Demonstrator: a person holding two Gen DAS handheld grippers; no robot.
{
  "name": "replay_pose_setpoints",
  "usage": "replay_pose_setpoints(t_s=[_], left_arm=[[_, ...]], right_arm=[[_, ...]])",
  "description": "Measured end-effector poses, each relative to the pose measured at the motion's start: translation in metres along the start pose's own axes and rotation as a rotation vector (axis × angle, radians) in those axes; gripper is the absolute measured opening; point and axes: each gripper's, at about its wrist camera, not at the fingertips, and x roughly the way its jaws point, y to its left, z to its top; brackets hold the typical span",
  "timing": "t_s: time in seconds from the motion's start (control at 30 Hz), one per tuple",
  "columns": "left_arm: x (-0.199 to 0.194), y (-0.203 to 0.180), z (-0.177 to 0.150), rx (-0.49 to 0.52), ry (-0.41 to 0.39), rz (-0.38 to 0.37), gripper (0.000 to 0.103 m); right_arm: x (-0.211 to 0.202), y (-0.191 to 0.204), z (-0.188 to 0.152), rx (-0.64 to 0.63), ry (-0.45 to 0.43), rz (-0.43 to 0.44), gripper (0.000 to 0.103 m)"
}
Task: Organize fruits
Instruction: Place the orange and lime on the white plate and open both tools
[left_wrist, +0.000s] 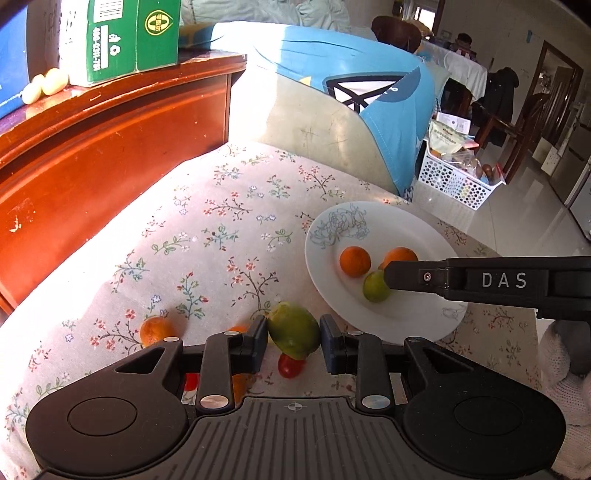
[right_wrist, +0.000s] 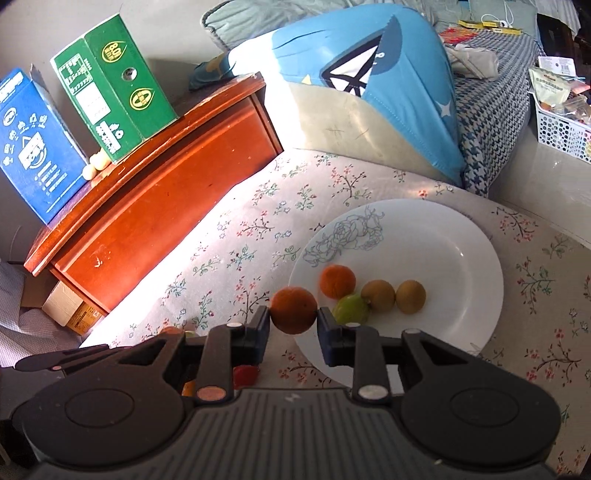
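Floral tablecloth with white plate; green mango is clamped by left gripper, orange by right gripper

Hard sunlight blows out the floral tablecloth beside the wooden cabinet and the pillow top behind it. White plate shows mild glare. Fisheye bends edges; corners vignette dark. Focus stays sharp.

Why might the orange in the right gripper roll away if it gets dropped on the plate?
The orange looks round and smooth, so it would probably roll. The white plate looks glossy and dips toward its middle, so the orange would likely settle against the fruit there. The right gripper pinches only its sides, so it might slip.
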Motion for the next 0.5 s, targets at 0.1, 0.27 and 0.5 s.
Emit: replay_pose_setpoints(t_s=[0.1, 0.27, 0.5], left_arm=[[0.006, -0.006, 0.013, 0.003, -0.017, -0.009, 0.028], [0.023, -0.016, 0.035, -0.003, -0.032, -0.030, 0.028], [0.045, -0.035, 0.054, 0.014, -0.046, -0.078, 0.028]], right_arm=[[-0.007, -0.012, 0.011, 0.026, -0.037, -0.030, 0.028], [-0.011, -0.030, 0.021, 0.073, -0.070, -0.079, 0.028], [-0.007, -0.059, 0.020, 0.167, -0.054, -0.145, 0.028]])
